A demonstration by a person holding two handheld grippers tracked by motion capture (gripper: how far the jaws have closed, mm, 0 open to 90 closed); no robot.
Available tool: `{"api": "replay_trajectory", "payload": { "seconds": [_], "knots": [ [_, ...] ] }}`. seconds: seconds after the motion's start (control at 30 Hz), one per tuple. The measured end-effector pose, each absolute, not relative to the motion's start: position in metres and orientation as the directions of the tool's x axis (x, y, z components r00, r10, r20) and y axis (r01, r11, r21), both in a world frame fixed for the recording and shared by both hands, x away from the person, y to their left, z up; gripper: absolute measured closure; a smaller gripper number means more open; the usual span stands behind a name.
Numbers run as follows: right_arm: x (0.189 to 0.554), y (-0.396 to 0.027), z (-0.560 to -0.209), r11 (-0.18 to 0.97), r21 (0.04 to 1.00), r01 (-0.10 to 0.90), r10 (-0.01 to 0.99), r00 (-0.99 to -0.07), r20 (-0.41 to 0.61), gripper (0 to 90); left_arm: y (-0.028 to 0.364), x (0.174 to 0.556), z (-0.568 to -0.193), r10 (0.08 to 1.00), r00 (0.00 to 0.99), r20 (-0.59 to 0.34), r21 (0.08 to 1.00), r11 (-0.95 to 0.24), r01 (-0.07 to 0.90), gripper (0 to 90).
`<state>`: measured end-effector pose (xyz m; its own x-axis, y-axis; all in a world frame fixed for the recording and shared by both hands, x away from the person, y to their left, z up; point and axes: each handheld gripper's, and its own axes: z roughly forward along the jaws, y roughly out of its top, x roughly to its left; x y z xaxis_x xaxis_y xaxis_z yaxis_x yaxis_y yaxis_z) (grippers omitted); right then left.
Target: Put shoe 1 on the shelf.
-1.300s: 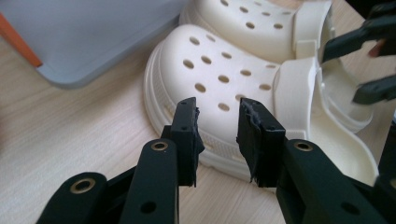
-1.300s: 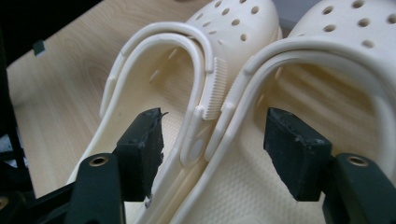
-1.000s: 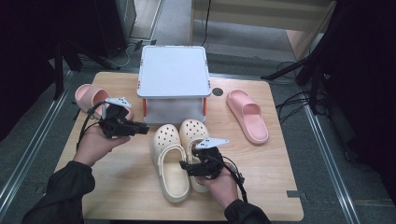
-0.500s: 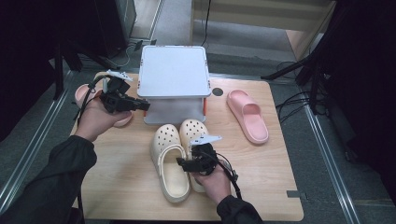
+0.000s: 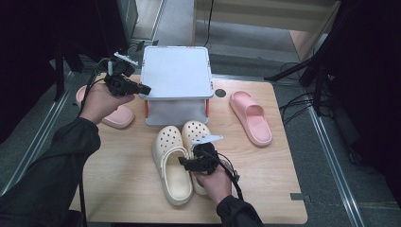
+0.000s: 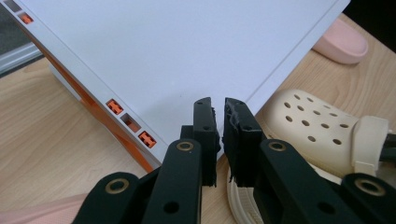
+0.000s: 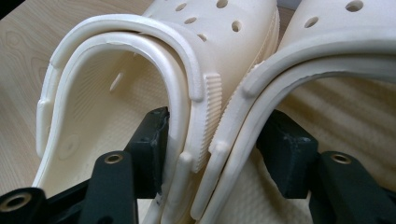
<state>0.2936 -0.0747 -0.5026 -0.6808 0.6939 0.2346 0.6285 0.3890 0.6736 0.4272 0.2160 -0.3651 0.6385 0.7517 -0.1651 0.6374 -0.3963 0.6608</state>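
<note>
The two cream clogs sit side by side at the near centre of the wooden table (image 5: 118,189), toes pointing far, just near of the white stand. Left clog (image 5: 171,163) & right clog (image 5: 195,135) touch along their inner walls. In the right gripper view the same pair: left clog (image 7: 140,60), right clog (image 7: 336,51), their adjoining side walls pressed together w/ one black jaw inside each shoe. Right gripper (image 5: 191,163) is over the heel openings, held by the right hand (image 5: 213,182); its jaws straddle both inner walls & have just been closing in, pads at or v. close to the foam on each side. Looks like a clamp on the pair, but can't tell how firm the contact is.

Left gripper (image 5: 144,88) is up at the far left, by the left edge of the white stand (image 5: 177,71), held in the left hand (image 5: 101,101). In the left gripper view its jaws are nearly together, thin gap, nothing between them; they've just been closing. Stand top (image 6: 177,51) lies right ahead of them, w/ orange clips along its edge.

One pink slide (image 5: 250,117) lies on the right of the table, well apart from the clogs; another pink slide (image 5: 116,116) lies at the left, partly under the left hand. Dark sleeves come in from the near edge.
</note>
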Motion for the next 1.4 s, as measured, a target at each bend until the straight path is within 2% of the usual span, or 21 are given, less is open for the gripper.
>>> {"api": "replay_trajectory", "payload": {
  "seconds": [0.33, 0.67, 0.97, 1.1, 1.4],
  "knots": [
    [0.294, -0.076, -0.501, 0.367, 0.662, 0.653, 0.715, -0.653, 0.248, 54.0, 0.219, 0.428, -0.371, 0.757, 0.628, -0.180, 0.669, -0.374, 0.642, 86.7],
    [0.291, -0.078, -0.496, 0.368, 0.662, 0.653, 0.749, -0.630, 0.205, 64.5, 0.220, 0.426, -0.372, 0.768, 0.616, -0.178, 0.679, -0.357, 0.642, 89.0],
    [0.295, -0.084, -0.486, 0.344, 0.674, 0.654, 0.738, -0.632, 0.236, 66.4, 0.220, 0.427, -0.372, 0.768, 0.613, -0.183, 0.676, -0.355, 0.646, 89.3],
    [0.301, -0.079, -0.475, 0.353, 0.691, 0.631, 0.734, -0.645, 0.214, 66.3, 0.219, 0.427, -0.372, 0.771, 0.609, -0.186, 0.674, -0.351, 0.650, 89.3],
    [0.342, -0.061, -0.460, 0.335, 0.724, 0.602, 0.748, -0.637, 0.183, 66.1, 0.217, 0.426, -0.371, 0.773, 0.609, -0.175, 0.672, -0.359, 0.648, 89.4]
  ]
}}
